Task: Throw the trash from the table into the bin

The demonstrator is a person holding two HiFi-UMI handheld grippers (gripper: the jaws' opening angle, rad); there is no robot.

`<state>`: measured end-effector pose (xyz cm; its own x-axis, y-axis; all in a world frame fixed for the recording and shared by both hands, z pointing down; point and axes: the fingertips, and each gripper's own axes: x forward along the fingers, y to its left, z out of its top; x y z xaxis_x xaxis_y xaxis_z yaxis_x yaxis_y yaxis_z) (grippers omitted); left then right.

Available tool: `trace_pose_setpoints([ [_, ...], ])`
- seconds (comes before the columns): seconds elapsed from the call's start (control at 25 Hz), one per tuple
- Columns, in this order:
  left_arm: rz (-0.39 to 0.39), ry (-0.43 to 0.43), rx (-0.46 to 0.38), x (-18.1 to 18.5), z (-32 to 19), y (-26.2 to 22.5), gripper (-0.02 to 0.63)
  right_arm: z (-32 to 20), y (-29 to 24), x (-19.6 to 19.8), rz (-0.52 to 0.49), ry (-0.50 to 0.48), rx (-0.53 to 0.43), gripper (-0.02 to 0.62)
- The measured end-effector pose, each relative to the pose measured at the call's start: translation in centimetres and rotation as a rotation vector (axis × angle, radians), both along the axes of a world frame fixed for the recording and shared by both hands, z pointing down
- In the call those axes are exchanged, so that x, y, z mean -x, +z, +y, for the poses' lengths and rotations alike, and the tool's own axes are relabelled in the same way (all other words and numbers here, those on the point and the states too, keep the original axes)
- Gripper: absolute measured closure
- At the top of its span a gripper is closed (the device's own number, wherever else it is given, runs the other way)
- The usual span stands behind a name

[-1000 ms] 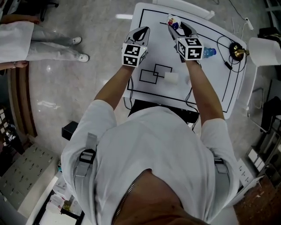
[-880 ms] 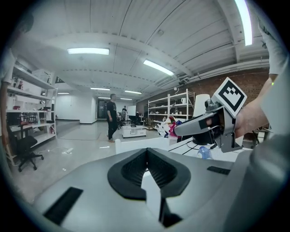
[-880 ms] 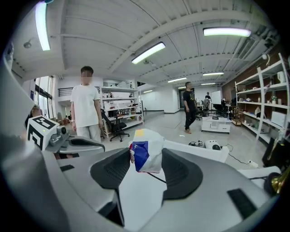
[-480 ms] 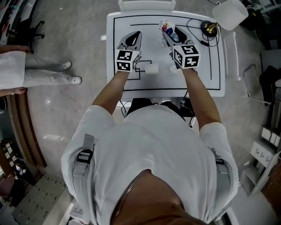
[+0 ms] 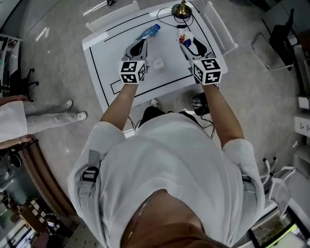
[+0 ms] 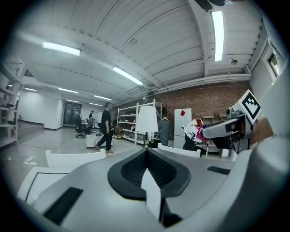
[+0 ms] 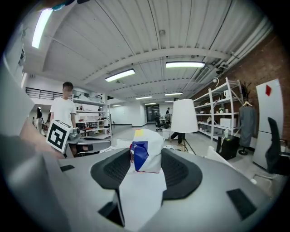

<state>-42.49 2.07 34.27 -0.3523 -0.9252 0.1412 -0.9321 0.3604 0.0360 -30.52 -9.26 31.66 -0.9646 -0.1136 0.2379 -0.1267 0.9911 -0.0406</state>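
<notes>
Right tool [image 7: 146, 155]: jaws set wide, pads pinching a crumpled wrapper [image 7: 147, 142], white with blue, red and yellow print. It is bunched between the pads, stands proud above them and is held clear of the bench [image 5: 101, 58]. Handling, as judged: very light, soft, crushes readily, the printed film probably slick. The best hold is across the bunched middle, as now; a loose flap would likely slip. Left tool [image 6: 146, 150]: jaws pressed together, nothing in them. Beside the left tool, towards the right one, on the bench: a small white wad [image 5: 158, 63], likely near weightless and soft; pinch anywhere. Just beyond the left tool's tip: a clear plastic bottle [image 5: 147, 32] lying down, probably light, smooth and prone to roll; take it across the body. Farther ahead of the right tool: a lamp base [image 5: 180, 8]. Bin: not in view.
</notes>
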Motion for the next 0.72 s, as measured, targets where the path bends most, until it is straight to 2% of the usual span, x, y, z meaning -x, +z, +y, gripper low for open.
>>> trace_pose_setpoints([
  [0.2, -0.005, 0.177, -0.027, -9.7, -6.0, -1.1, 0.597, -3.6, 0.5, -11.2, -0.010, 0.134, 0.001, 0.376],
  [0.44, 0.025, 0.338, -0.014, -21.2, -11.9, 0.8, 0.597, -7.0, 3.7, -23.4, 0.018, 0.262, 0.029, 0.376],
  [0.56, 0.043, 0.413, 0.021, -26.7, -14.1, 3.2, 0.597, -7.9, 6.3, -28.9, 0.045, 0.317, 0.054, 0.376],
  [0.72, 0.086, 0.526, 0.112, -33.6, -15.9, 7.6, 0.597, -8.1, 11.1, -35.7, 0.096, 0.409, 0.133, 0.376],
])
